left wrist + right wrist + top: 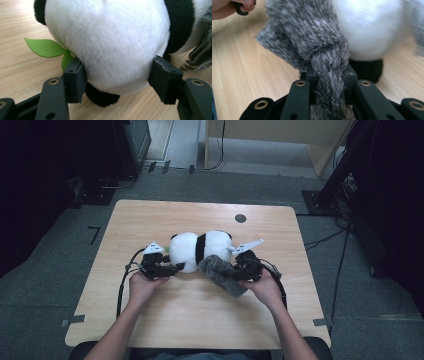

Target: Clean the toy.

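Right gripper view: panda (367, 27) blurred behind cloth (312, 37).

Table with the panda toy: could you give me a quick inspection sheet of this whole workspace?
Surface: light wooden table, dark round cap near far edge.
Job's things: black-and-white plush panda with green felt leaf; grey furry cloth against it.
Clutter: nothing seen.
Grippers: left gripper clamps the panda; right gripper pinches the cloth.
Cables: black cable trailing from each gripper.
Surroundings: grey carpet, dark stands.
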`<state>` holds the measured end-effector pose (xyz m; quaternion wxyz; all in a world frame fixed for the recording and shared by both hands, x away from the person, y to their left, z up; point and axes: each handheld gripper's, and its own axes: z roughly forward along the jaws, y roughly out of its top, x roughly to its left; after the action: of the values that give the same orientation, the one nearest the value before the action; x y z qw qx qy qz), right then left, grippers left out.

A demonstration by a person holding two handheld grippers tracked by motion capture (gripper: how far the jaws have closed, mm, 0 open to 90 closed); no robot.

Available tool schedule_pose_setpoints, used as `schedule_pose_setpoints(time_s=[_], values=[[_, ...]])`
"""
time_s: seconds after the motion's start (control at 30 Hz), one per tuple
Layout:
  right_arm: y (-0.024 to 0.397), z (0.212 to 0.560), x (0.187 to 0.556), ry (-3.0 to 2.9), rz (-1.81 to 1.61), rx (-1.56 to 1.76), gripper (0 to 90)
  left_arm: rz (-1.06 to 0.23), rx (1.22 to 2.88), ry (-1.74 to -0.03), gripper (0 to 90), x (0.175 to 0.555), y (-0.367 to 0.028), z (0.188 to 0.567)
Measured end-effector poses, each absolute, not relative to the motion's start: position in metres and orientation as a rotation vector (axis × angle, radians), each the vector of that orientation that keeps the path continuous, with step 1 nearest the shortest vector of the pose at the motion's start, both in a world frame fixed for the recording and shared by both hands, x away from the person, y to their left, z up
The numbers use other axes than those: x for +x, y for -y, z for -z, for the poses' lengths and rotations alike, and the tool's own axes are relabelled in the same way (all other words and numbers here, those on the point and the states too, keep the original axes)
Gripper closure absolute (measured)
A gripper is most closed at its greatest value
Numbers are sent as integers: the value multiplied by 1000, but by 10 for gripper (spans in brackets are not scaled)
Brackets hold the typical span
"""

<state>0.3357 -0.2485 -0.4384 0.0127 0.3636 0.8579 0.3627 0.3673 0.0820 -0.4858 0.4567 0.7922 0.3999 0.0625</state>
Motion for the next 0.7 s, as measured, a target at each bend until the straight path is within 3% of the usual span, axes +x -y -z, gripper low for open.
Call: schedule_pose_setpoints(time_s=[0.7], values=[[290, 443, 348, -2546, -1134, 1282, 745, -160, 1955, -981, 365, 367, -82, 486]])
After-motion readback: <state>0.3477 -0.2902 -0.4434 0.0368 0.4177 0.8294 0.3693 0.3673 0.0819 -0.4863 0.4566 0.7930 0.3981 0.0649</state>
